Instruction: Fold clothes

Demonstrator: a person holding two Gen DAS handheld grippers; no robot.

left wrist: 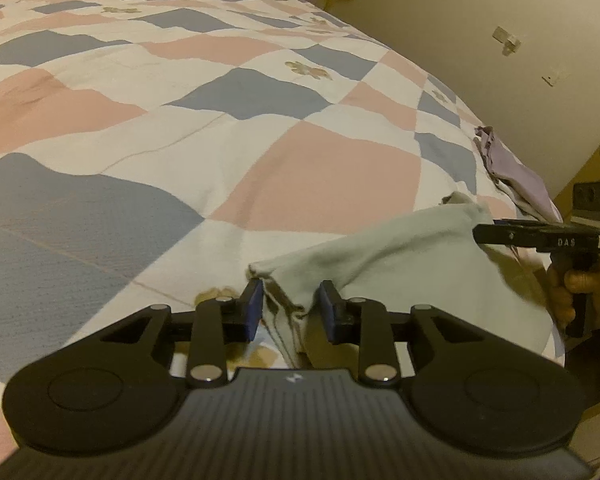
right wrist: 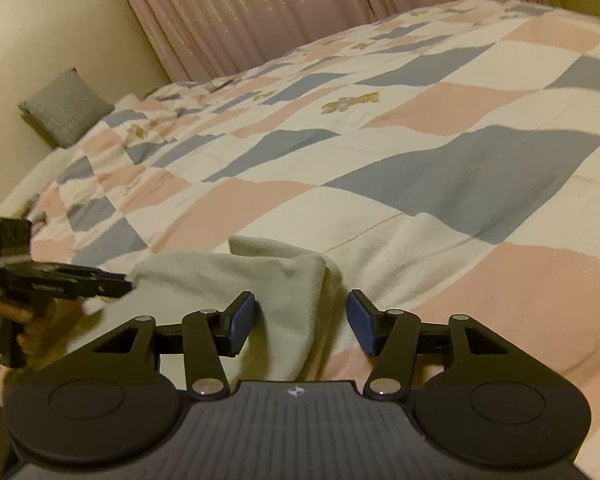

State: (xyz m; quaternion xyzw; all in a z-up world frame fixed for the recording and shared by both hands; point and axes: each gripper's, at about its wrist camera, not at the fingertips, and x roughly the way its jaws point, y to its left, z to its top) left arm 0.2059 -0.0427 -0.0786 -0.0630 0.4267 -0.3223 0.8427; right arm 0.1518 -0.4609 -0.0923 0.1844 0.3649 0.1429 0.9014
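**Left wrist view: pale garment slack between parted jaws on patchwork bed**

Left wrist view, lower centre: left gripper point(left wrist: 291, 312) part open, blue pads point(left wrist: 255, 309) set either side of a bunched, seamed edge of a pale green garment point(left wrist: 400, 264). Right pad close against the cloth, left pad just beside it, no visible squeeze on the fabric. Garment spread from the jaws toward the lower right of the frame, lying on a pink, blue and white checked quilt point(left wrist: 180, 120). At right edge, right gripper point(left wrist: 478, 234) seen side-on, tips at the garment's far edge, a hand point(left wrist: 580, 292) on its grip; opening not readable from this angle. Lilac cloth point(left wrist: 516, 172) heaped at the bed's right edge, above.

Right wrist view, lower centre: right gripper point(right wrist: 302, 320) standing about half open, folded corner of the pale green garment point(right wrist: 260, 276) between its pads, neither pad pressing. Left gripper point(right wrist: 128, 282) at left edge, tips touching the garment. Grey cushion point(right wrist: 66, 108) at upper left, pink curtain point(right wrist: 300, 8) across the top.
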